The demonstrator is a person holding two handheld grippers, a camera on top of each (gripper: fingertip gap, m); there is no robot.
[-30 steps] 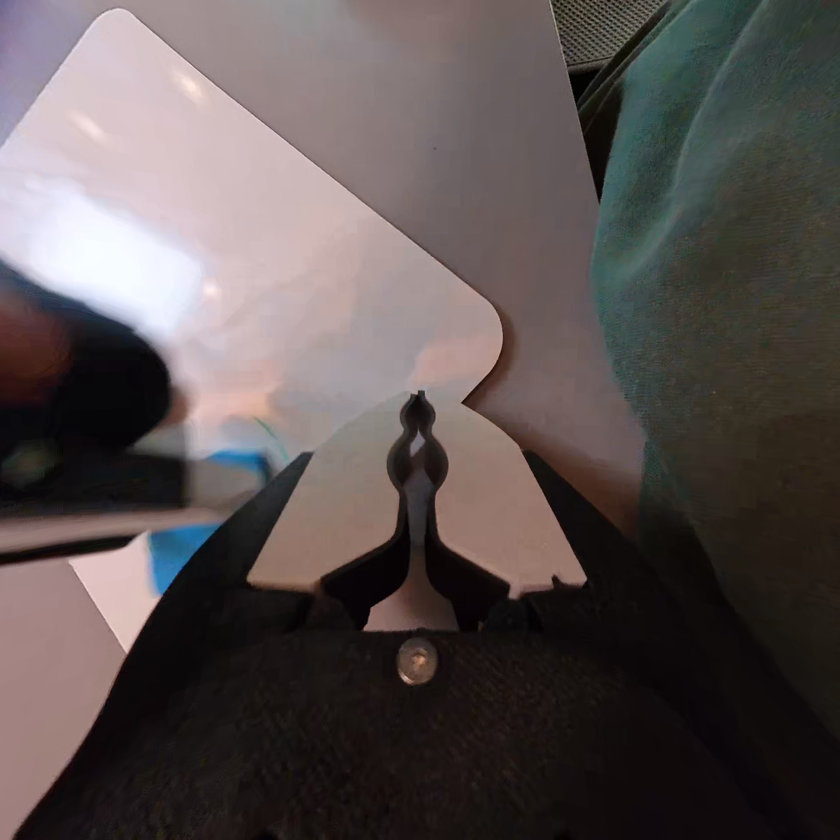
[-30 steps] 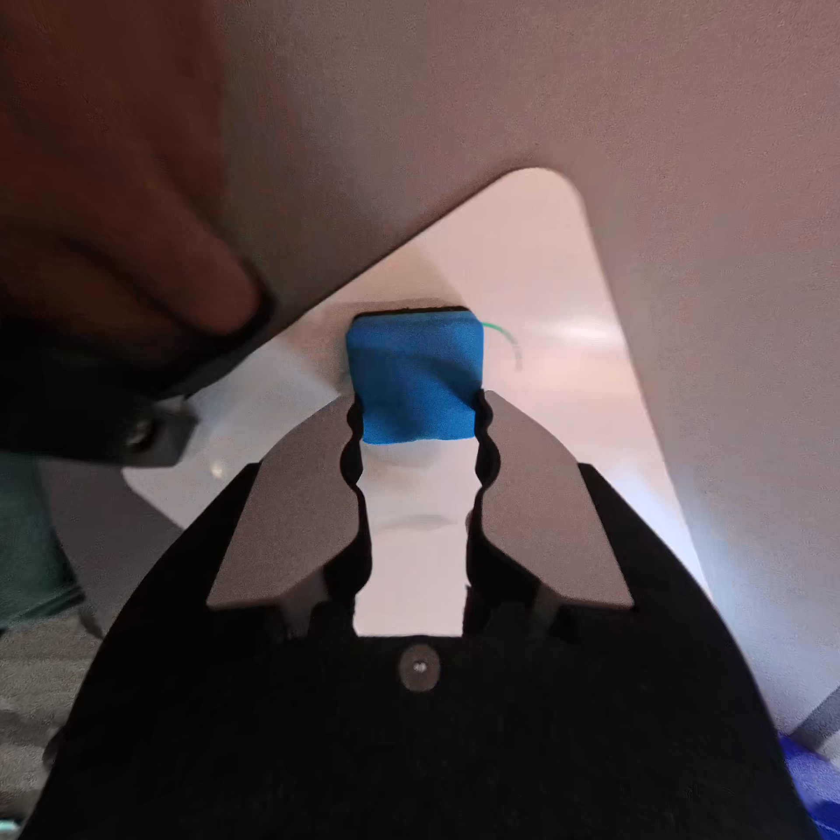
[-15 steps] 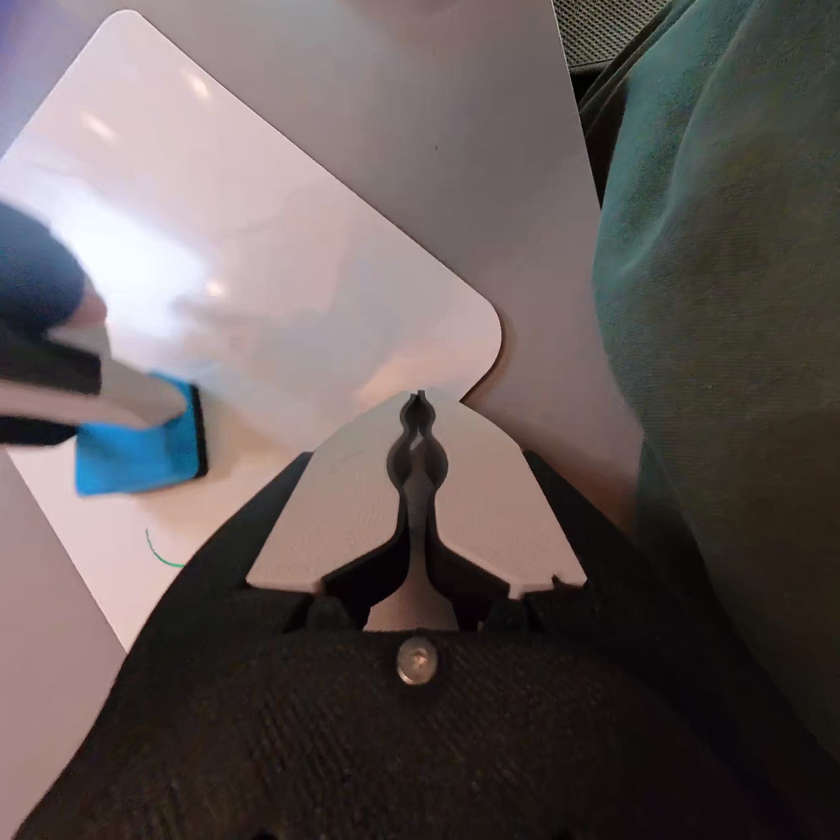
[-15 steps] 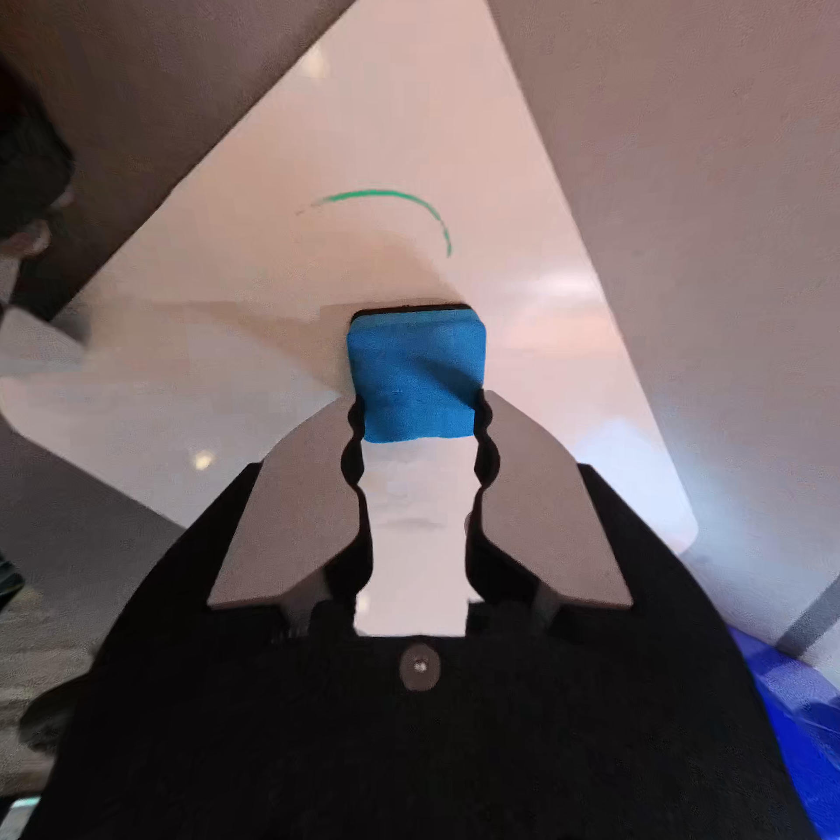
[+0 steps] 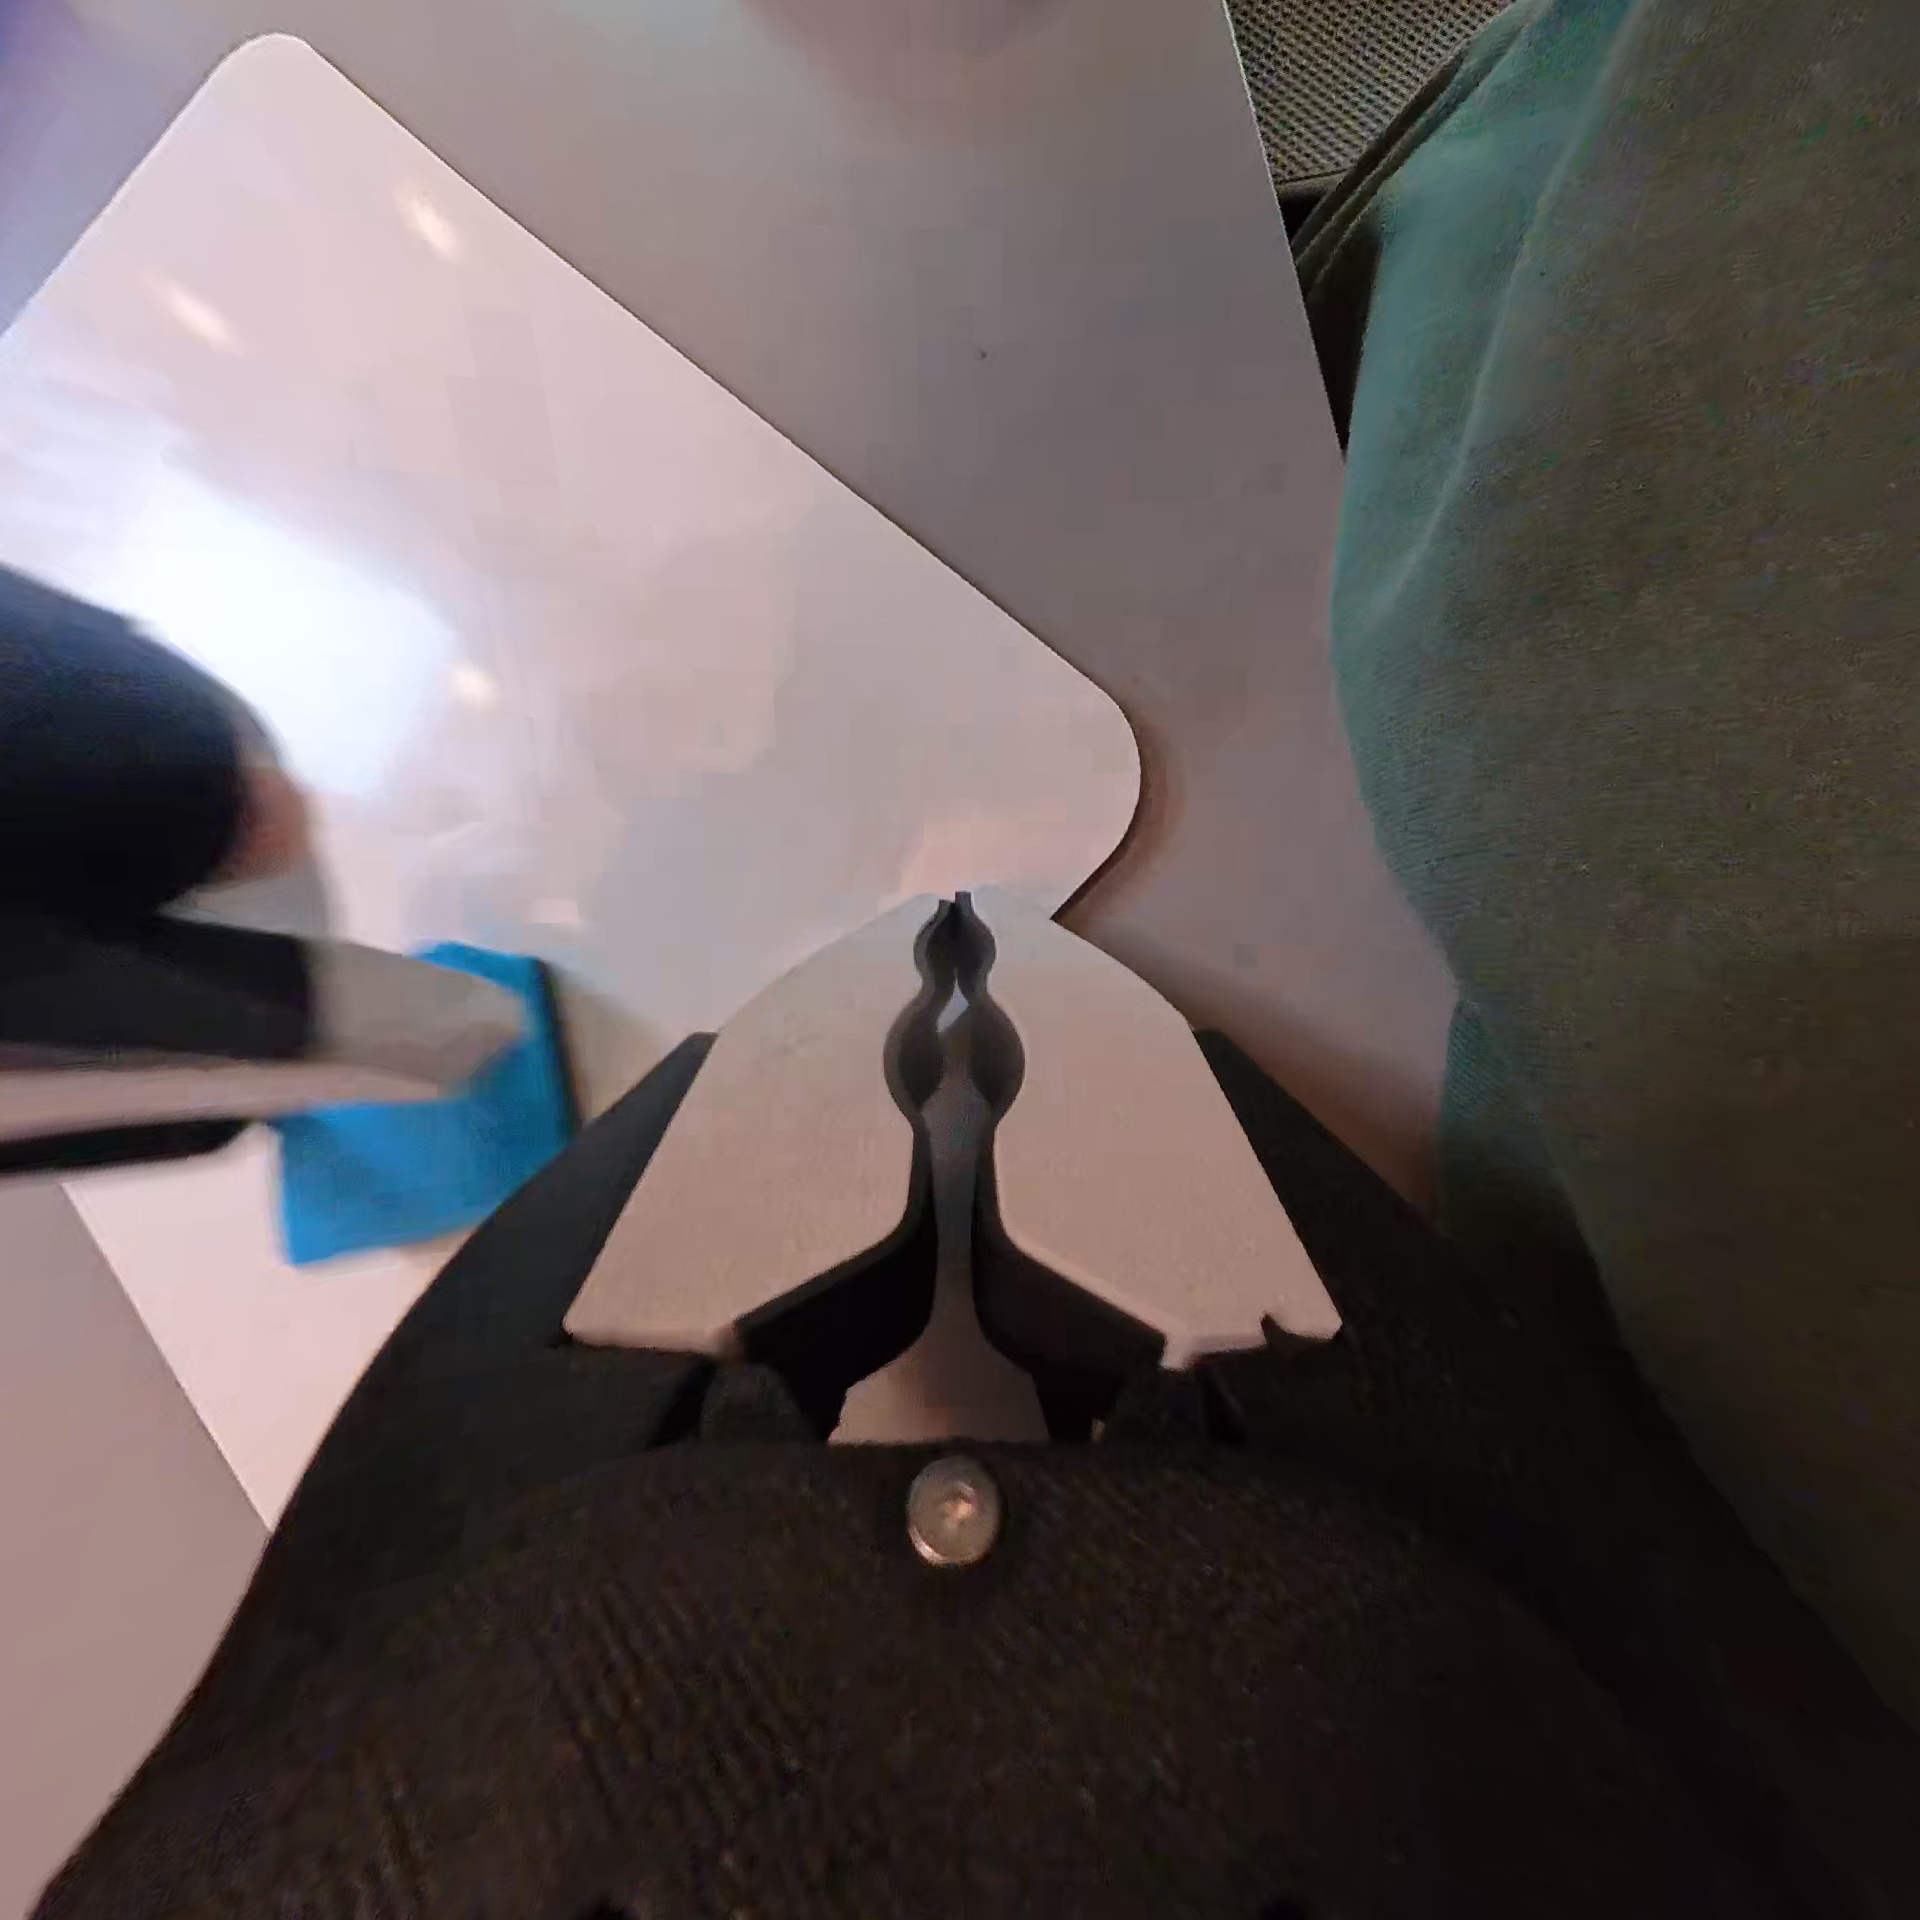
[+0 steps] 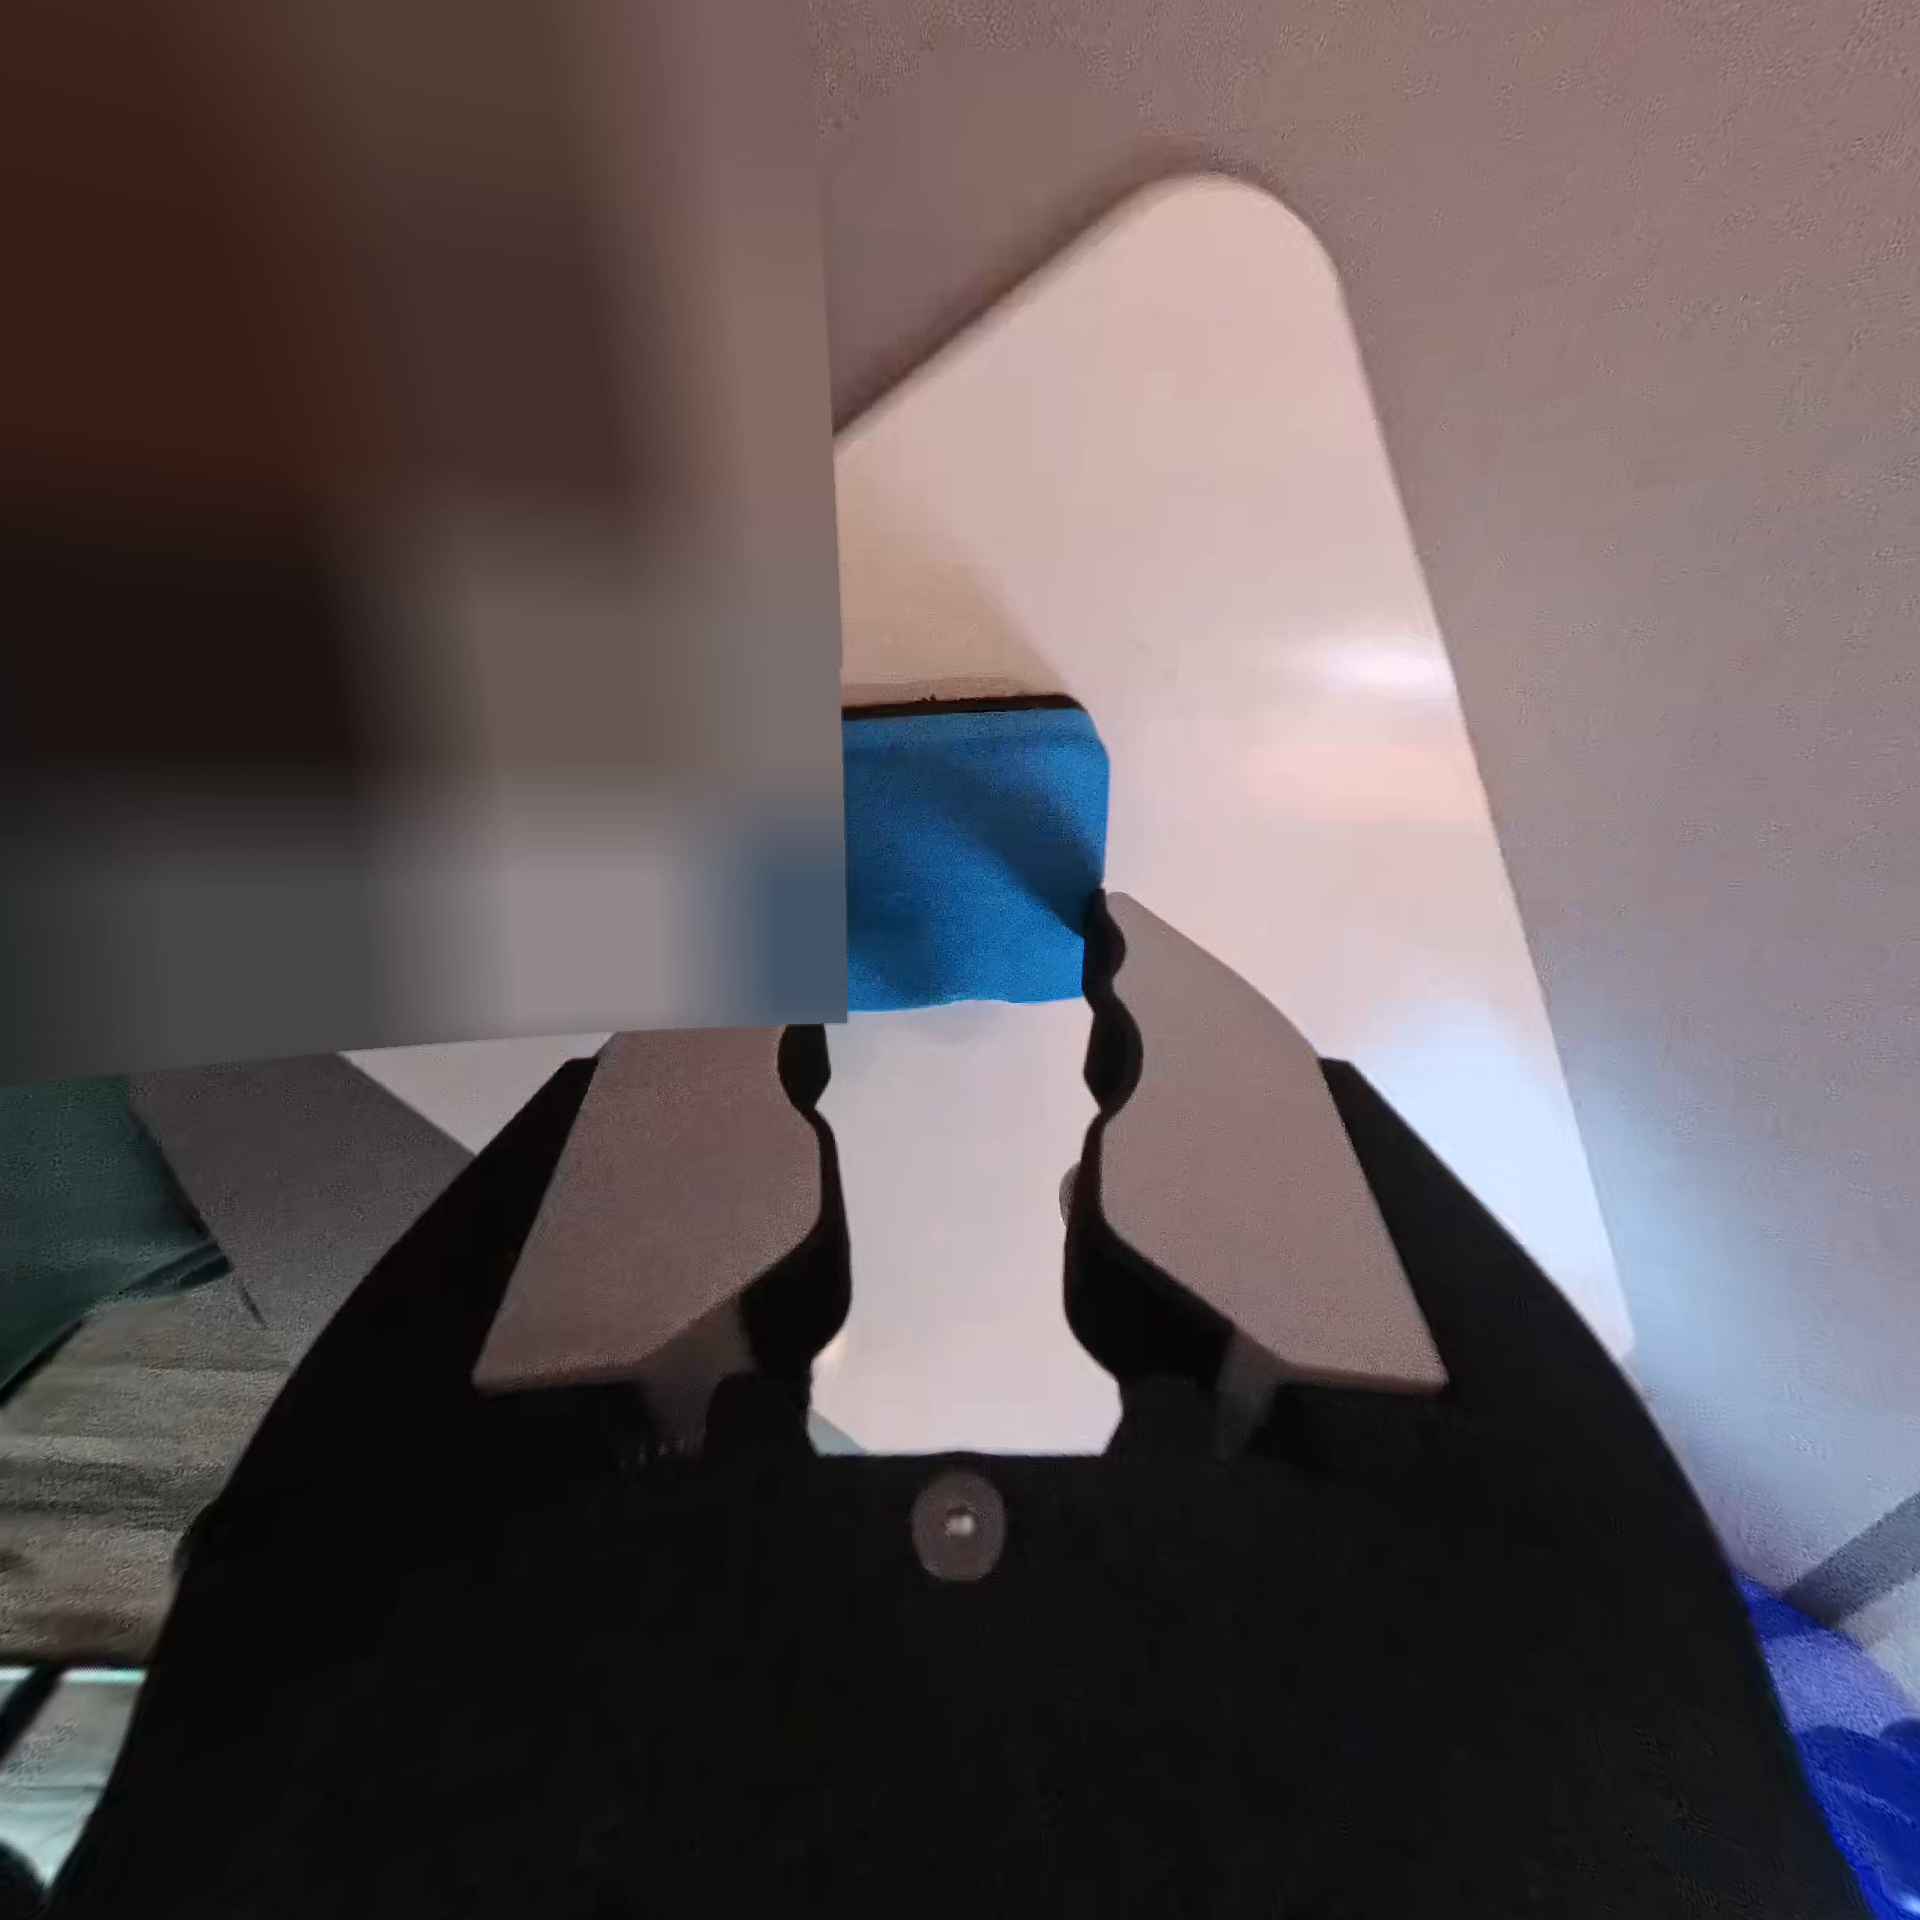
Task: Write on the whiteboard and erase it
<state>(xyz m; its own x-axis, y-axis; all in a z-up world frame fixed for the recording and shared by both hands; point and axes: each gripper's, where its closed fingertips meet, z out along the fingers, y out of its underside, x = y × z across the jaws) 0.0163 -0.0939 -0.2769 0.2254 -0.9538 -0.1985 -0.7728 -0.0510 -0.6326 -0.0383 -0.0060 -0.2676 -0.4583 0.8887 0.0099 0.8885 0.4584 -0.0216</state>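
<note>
The grey table [image 5: 935, 260] lay under everything, and on it the whiteboard [image 5: 582, 582], white and glossy with rounded corners, turned at an angle to me. Its face showed no marks in either view, only pale reflections of light. On my left side a teal cloth [image 5: 1662, 831] rose beside the table's edge.

My right gripper [image 6: 961, 914] held the blue eraser [image 6: 977, 862] between its fingers. The right-hand pad pressed against the eraser's side; the other fingertip was hidden behind a blurred patch, so I could not see its contact there. From my left wrist the same eraser [image 5: 416, 1153] showed smeared, lying on the whiteboard near its lower edge, with one grey finger [image 5: 416, 1023] of that gripper across its top. The eraser's dark felt edge touched the board.

My left gripper [image 5: 958, 904] sat over the whiteboard's near corner, its two fingertips closed together with nothing between them, only narrow slits showing where the wavy pads curved apart.
</note>
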